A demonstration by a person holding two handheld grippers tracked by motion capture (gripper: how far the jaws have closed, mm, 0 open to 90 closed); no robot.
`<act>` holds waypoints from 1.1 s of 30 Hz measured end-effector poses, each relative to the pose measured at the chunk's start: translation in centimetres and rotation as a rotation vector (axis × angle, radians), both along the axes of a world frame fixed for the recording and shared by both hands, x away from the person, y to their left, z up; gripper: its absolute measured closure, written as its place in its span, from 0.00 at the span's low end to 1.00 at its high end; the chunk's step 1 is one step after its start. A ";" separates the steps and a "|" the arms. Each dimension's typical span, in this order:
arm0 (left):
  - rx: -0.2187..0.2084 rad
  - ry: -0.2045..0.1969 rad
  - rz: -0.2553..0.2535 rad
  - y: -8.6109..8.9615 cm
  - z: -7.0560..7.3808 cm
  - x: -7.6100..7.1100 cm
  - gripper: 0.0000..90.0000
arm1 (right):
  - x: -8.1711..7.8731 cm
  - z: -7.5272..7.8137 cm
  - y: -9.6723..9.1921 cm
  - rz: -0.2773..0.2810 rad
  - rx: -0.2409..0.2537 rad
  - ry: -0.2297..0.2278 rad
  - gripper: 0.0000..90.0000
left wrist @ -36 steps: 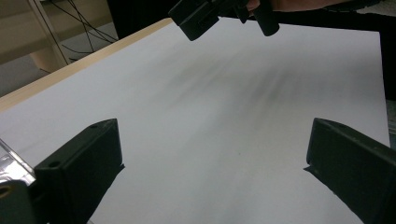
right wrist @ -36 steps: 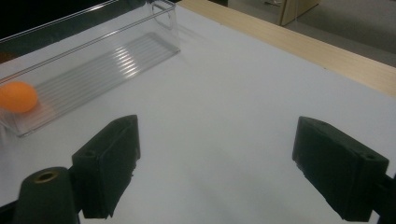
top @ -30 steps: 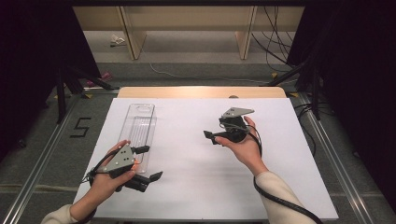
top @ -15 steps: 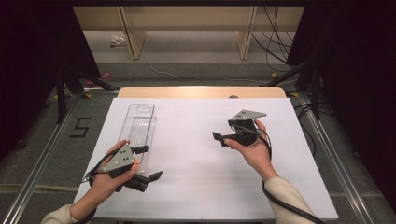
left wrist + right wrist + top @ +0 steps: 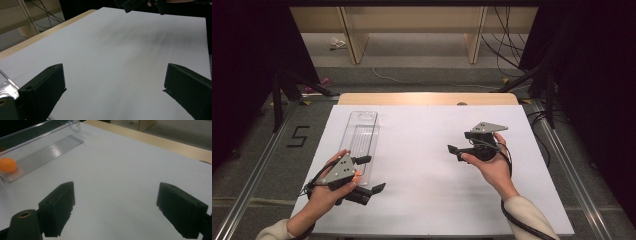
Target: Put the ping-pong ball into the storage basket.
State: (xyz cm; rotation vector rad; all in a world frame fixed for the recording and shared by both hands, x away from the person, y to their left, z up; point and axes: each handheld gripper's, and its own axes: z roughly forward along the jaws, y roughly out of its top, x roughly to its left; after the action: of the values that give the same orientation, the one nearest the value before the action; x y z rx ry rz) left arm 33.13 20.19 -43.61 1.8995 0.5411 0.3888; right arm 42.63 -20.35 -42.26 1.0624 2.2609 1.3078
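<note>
A long clear plastic tray (image 5: 363, 132) lies on the left part of the white table sheet (image 5: 422, 190). An orange ball (image 5: 8, 165) rests at the tray's (image 5: 47, 147) near end; in the high view the ball (image 5: 356, 173) peeks out beside my left hand. My left gripper (image 5: 371, 174) sits just right of that end, open and holding nothing, its jaws wide apart in its own view (image 5: 113, 85). My right gripper (image 5: 460, 142) hovers over the sheet's right half, open and pointing left toward the tray, with nothing between its jaws (image 5: 115, 207).
A strip of the wooden tabletop (image 5: 427, 98) shows beyond the sheet. Metal rails (image 5: 257, 170) run along both sides of the table. A "5" mark (image 5: 298, 136) is on the floor at left. Shelf legs and cables (image 5: 507, 45) lie farther back.
My right gripper has drifted to the right and slightly nearer to the person. The left gripper, tray and ball have stayed put.
</note>
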 end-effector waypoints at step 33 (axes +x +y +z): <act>-0.004 -0.003 0.006 0.1 0.1 0.0 0.03 | -2.3 -0.2 -4.3 -0.068 0.007 -0.007 0.18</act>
State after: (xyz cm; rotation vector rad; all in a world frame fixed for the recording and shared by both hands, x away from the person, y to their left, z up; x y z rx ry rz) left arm 33.16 20.26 -43.54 1.8935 0.5457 0.3946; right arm 40.28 -24.60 -42.44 1.1254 2.1969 1.2914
